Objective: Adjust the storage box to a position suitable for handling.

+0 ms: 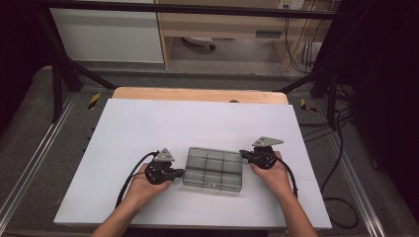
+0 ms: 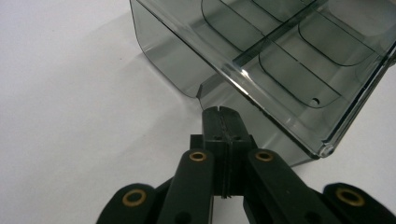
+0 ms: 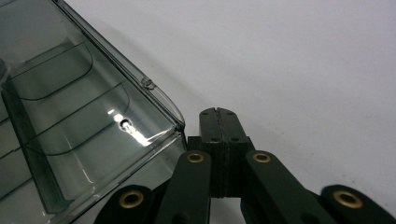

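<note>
Holding a gripper in each hand, we flank a smoky clear plastic organiser box [image 1: 213, 169] that sits on the white sheet [image 1: 148, 123] covering the table, nearer the sheet's near edge than its far edge and roughly midway between its side edges. Our left gripper [image 1: 178, 173] rests at the box's left end with its jaws pressed together and nothing between them; in the left gripper view the closed tips [image 2: 220, 116] sit just beside the box's [image 2: 261, 60] side wall, below its rim. Our right gripper [image 1: 243, 155] is at the far right corner, jaws likewise shut and empty; in the right gripper view its tips [image 3: 218, 116] sit just beside the rounded corner of the box [image 3: 70, 121]. Internal dividers split the box into compartments.
</note>
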Demonstrator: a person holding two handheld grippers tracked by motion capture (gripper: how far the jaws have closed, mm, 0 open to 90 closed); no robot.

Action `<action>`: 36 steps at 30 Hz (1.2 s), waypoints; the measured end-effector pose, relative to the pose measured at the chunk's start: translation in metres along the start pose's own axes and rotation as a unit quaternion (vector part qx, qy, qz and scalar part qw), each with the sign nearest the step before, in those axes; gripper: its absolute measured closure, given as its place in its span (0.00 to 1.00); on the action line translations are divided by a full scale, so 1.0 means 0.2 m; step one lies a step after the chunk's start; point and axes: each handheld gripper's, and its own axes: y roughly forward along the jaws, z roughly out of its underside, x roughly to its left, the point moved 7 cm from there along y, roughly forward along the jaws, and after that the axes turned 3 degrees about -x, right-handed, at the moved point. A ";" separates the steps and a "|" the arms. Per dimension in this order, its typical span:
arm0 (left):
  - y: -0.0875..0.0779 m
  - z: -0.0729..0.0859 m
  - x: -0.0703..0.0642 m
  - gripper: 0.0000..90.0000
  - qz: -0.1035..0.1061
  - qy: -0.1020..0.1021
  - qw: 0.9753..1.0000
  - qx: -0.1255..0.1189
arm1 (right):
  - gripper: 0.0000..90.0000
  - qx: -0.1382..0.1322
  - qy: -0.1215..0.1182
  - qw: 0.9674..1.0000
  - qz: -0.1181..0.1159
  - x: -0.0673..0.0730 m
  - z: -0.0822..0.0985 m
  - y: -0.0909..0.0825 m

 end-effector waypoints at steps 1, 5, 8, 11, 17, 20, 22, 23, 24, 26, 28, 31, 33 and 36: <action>0.00 0.00 0.00 1.00 0.000 -0.001 1.000 0.000 | 1.00 0.000 0.001 1.000 -0.001 0.00 0.00 0.00; -0.02 0.03 -0.02 1.00 0.002 -0.003 1.000 0.004 | 1.00 -0.003 0.004 1.000 -0.009 0.03 -0.01 0.01; -0.02 0.05 -0.03 1.00 0.004 -0.009 1.000 0.006 | 1.00 0.001 -0.004 1.000 -0.009 0.06 0.00 0.02; -0.03 0.08 -0.05 1.00 0.007 -0.009 1.000 0.008 | 1.00 0.002 0.000 1.000 -0.003 0.05 0.01 0.01; -0.04 0.08 -0.07 1.00 0.010 -0.010 1.000 0.004 | 1.00 0.005 0.023 1.000 0.019 0.01 0.06 -0.07; -0.04 0.09 -0.07 1.00 0.012 -0.010 1.000 0.003 | 1.00 -0.001 0.022 1.000 0.013 0.04 0.06 -0.10; -0.03 0.09 -0.09 1.00 0.013 -0.009 1.000 0.004 | 1.00 -0.003 0.022 1.000 0.009 0.06 0.06 -0.10; -0.03 0.09 -0.10 1.00 0.013 -0.008 1.000 0.005 | 1.00 -0.002 0.014 1.000 0.007 0.07 0.07 -0.09; -0.03 0.10 -0.10 1.00 0.011 -0.004 1.000 0.007 | 1.00 0.000 0.012 1.000 0.010 0.07 0.07 -0.09; -0.04 0.10 -0.12 1.00 0.011 -0.002 1.000 0.009 | 1.00 0.001 0.015 1.000 0.010 0.07 0.07 -0.09; -0.04 0.11 -0.13 1.00 0.013 0.001 1.000 0.011 | 1.00 0.000 0.014 1.000 0.011 0.07 0.07 -0.08; -0.05 0.12 -0.14 1.00 0.014 0.000 1.000 0.010 | 1.00 -0.001 0.017 1.000 0.009 0.07 0.07 -0.08; -0.06 0.13 -0.14 1.00 0.014 0.000 1.000 0.010 | 1.00 -0.002 0.016 1.000 0.008 0.08 0.06 -0.07; -0.06 0.14 -0.15 1.00 0.013 0.002 1.000 0.007 | 1.00 -0.002 0.019 1.000 0.007 0.09 0.06 -0.06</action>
